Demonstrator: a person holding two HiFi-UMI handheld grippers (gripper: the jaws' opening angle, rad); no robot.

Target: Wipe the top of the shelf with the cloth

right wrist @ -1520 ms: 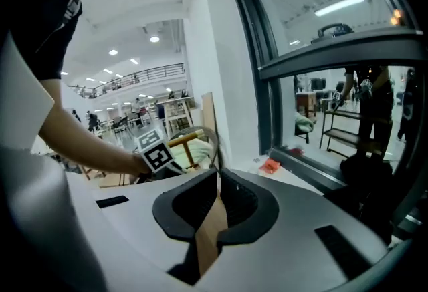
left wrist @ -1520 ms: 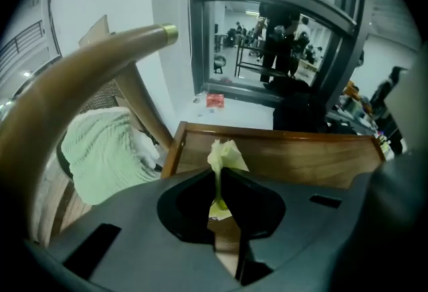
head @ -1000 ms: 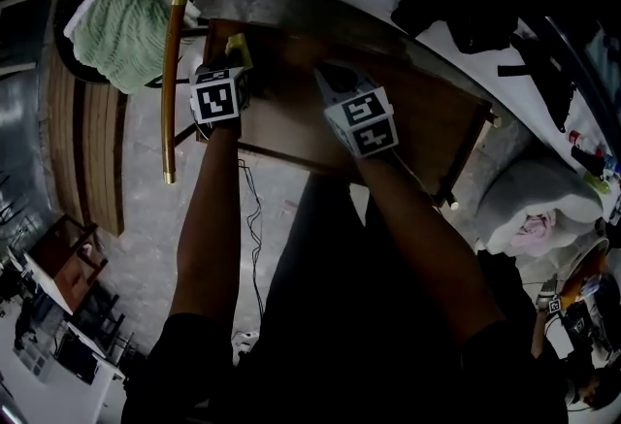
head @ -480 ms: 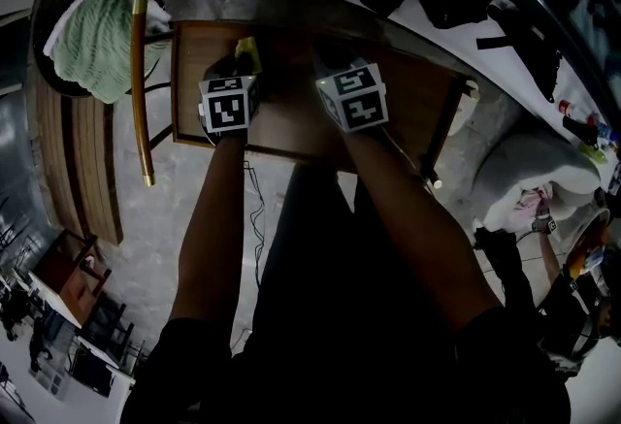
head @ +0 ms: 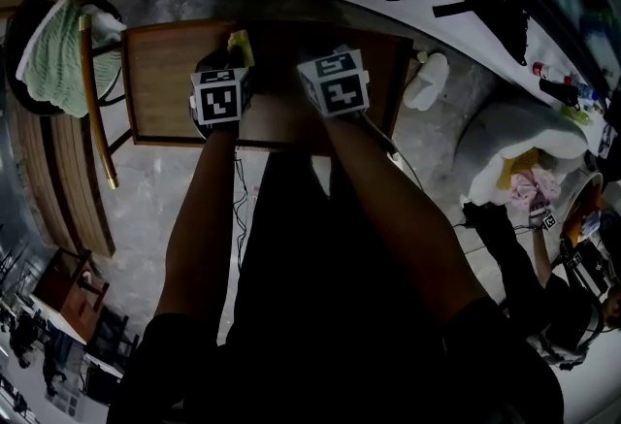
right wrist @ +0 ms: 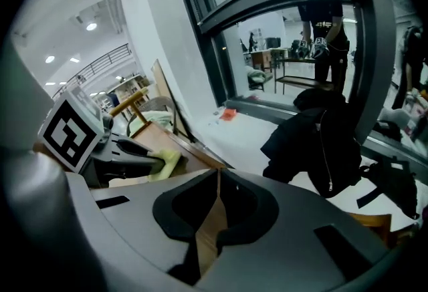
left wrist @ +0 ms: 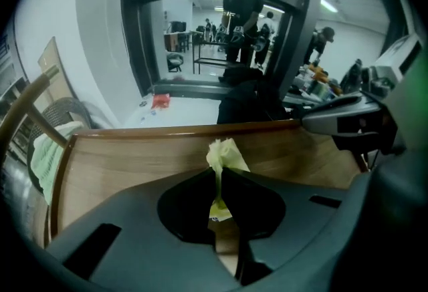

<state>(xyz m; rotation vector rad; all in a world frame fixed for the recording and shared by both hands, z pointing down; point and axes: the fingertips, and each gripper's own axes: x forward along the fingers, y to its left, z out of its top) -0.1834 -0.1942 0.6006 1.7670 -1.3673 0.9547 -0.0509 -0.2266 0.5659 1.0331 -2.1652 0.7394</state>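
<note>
1. Head view: the left gripper [head: 233, 63] and right gripper [head: 315, 58] sit side by side over the brown shelf [head: 160, 73]. The yellow cloth [head: 242, 44] is at the left one's tip, near the far edge.
2. Left gripper view: its jaws pinch the cloth [left wrist: 224, 154], and a tuft pokes out over the wood. I cannot tell whether the cloth touches the top.
3. Right gripper view: its jaws are pressed together on nothing. The wood shows no wiped trace, so most of the wiping is probably left to do.
</note>
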